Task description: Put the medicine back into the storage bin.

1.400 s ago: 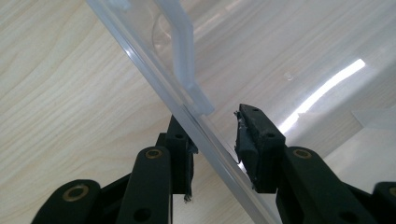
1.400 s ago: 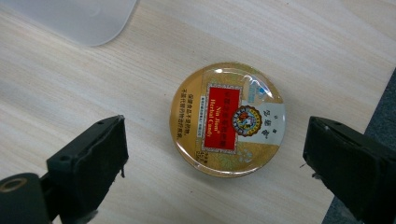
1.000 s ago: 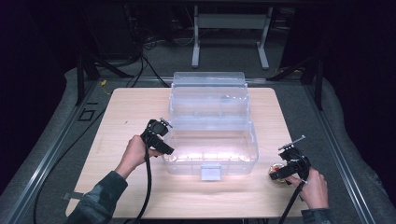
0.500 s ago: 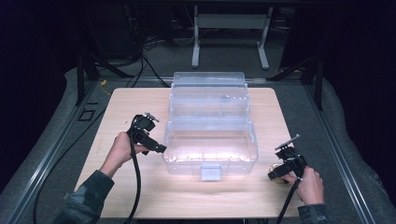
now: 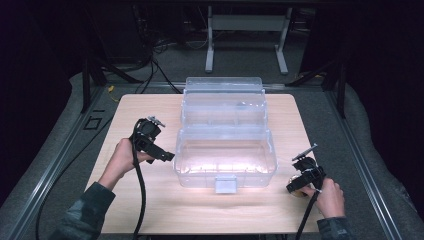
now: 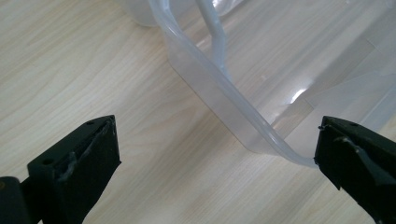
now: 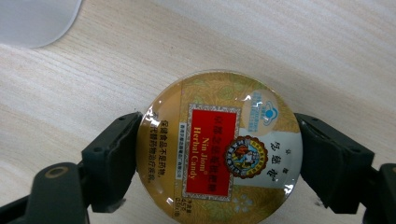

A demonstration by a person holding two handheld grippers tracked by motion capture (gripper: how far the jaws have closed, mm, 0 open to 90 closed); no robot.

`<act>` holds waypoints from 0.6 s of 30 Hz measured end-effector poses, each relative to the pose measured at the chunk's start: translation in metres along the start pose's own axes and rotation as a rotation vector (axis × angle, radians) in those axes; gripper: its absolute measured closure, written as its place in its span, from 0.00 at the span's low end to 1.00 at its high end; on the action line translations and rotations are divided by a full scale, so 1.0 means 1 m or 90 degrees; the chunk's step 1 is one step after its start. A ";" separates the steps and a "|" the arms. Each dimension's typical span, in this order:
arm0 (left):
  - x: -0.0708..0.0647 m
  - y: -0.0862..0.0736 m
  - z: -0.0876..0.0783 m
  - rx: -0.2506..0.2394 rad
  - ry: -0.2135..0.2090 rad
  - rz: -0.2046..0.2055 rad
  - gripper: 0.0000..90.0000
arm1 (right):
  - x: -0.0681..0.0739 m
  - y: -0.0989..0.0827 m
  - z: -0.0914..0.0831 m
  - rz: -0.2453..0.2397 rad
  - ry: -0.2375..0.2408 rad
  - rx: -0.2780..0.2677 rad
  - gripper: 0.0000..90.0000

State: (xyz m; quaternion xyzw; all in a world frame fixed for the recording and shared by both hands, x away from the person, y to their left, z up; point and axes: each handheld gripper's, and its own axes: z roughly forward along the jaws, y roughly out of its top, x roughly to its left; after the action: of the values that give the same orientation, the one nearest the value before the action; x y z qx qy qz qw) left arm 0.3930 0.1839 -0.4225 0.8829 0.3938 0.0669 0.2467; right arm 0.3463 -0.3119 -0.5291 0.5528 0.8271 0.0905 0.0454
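The left gripper (image 5: 167, 156) is hovering just beside the clear plastic storage box (image 5: 225, 150), at about nine o'clock from the box's near compartment, with its tips pointing toward the box's left wall. In the left gripper view its jaws are standing spread as wide as they go, having just been opening, and nothing is lying between the pads; the box's rounded near corner (image 6: 261, 135) is passing through the gap farther off, close to one jaw, and I cannot tell whether it is touching.

The right gripper (image 5: 296, 186) is sitting low over the table (image 5: 150, 210) at about four o'clock from the box, well apart from it. In the right gripper view its jaws are flanking a round golden tin of Nin Jiom herbal candy (image 7: 219, 151), which is lying flat on the table with its red label facing up. The jaws have just been closing, and each pad is now meeting the tin's rim on opposite sides, so the gripper is pinching the tin across its width

The box is standing open at the middle of the table, its lid tilted back at twelve o'clock
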 end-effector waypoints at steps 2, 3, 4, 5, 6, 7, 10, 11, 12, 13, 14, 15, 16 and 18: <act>0.005 -0.002 -0.007 -0.001 0.005 0.000 0.00 | 0.000 0.000 0.000 -0.001 0.000 0.002 0.22; 0.005 -0.002 -0.007 -0.001 0.005 0.000 0.00 | 0.000 0.000 0.000 -0.001 0.000 0.002 0.22; 0.006 -0.003 -0.009 -0.001 0.009 -0.003 0.00 | 0.000 0.000 0.000 -0.001 0.000 0.002 0.22; 0.010 -0.006 -0.012 -0.003 0.013 -0.006 0.00 | 0.000 0.000 -0.001 0.001 -0.002 0.002 0.22; 0.010 -0.006 -0.012 -0.003 0.013 -0.006 0.00 | 0.000 0.000 -0.001 0.001 -0.002 0.002 0.22; 0.013 -0.008 -0.016 -0.002 0.015 -0.008 0.00 | -0.001 0.000 -0.001 0.001 -0.003 0.003 0.22; 0.016 -0.011 -0.018 -0.003 0.020 -0.011 0.00 | -0.001 -0.001 -0.003 -0.001 0.000 0.000 0.22; 0.019 -0.014 -0.020 0.000 0.024 -0.013 0.00 | -0.001 0.000 -0.004 -0.002 0.002 -0.001 0.22; 0.019 -0.014 -0.020 0.000 0.024 -0.013 0.00 | -0.001 0.000 -0.004 -0.002 0.002 -0.001 0.22; 0.023 -0.017 -0.022 0.000 0.027 -0.019 0.00 | 0.000 0.000 -0.007 -0.005 0.004 -0.001 0.22; 0.024 -0.018 -0.022 0.001 0.027 -0.020 0.00 | 0.000 0.001 -0.008 -0.005 0.003 -0.002 0.22; 0.026 -0.020 -0.023 0.003 0.029 -0.020 0.00 | 0.001 0.001 -0.010 -0.006 0.002 -0.002 0.22; 0.026 -0.020 -0.023 0.003 0.029 -0.020 0.00 | 0.001 0.001 -0.011 -0.008 -0.001 -0.003 0.22; 0.028 -0.023 -0.023 0.007 0.034 -0.022 0.00 | 0.001 0.002 -0.012 -0.008 0.000 -0.003 0.22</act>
State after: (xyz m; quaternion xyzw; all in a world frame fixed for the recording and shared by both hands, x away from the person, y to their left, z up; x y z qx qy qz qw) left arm 0.3904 0.2262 -0.4159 0.8753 0.4157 0.0844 0.2321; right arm 0.3455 -0.3113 -0.5165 0.5473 0.8305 0.0924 0.0471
